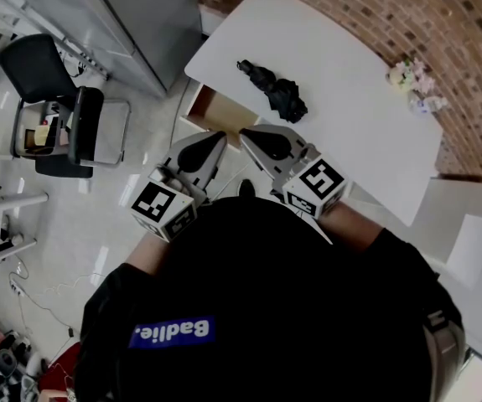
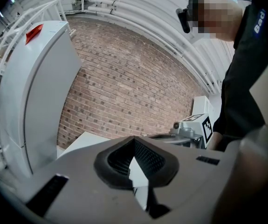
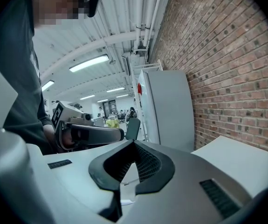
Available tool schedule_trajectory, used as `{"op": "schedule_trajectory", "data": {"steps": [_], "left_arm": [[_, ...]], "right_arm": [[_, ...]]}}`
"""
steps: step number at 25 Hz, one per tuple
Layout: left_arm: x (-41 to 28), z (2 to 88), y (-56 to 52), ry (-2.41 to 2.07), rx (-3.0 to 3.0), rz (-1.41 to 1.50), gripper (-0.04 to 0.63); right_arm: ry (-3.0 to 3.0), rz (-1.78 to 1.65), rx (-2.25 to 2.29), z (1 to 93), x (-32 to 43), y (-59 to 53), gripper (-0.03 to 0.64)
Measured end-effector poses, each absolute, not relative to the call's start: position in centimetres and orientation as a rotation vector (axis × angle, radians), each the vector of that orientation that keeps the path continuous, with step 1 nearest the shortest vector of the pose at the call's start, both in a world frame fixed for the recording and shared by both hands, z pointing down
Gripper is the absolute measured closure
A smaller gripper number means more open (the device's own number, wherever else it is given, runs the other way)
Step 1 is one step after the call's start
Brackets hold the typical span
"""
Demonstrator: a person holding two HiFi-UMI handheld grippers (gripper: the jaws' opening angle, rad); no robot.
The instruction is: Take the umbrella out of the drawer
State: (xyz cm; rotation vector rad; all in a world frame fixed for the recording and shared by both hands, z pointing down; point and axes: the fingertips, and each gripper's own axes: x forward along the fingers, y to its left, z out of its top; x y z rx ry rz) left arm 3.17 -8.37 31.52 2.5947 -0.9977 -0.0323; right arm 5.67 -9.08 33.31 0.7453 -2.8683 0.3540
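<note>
A black folded umbrella (image 1: 276, 90) lies on top of the white table (image 1: 349, 141), away from both grippers. The wooden drawer (image 1: 214, 110) stands pulled out at the table's near left edge, and I see nothing in the part that shows. My left gripper (image 1: 216, 138) and right gripper (image 1: 246, 133) are held side by side close to the person's body, tips just short of the drawer. Both are shut with nothing between the jaws. The left gripper view shows its shut jaws (image 2: 134, 141) and the right gripper (image 2: 192, 127) beside it. The right gripper view shows shut jaws (image 3: 134, 146).
A brick wall (image 1: 391, 15) runs behind the table. A small bunch of flowers (image 1: 412, 78) sits at the table's far right. A grey cabinet (image 1: 132, 23) stands left of the table, and a black office chair (image 1: 60, 99) stands on the floor further left.
</note>
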Motion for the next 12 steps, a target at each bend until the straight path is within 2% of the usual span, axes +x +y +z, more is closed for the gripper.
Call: {"op": "schedule_trajectory", "data": {"steps": [12], "left_arm": [[3.51,31.57,-8.59,-0.996,2.589,-0.039,0.598]], "right_arm": [[-2.880,0.355,0.744,33.00,5.86,-9.22,0.588]]}}
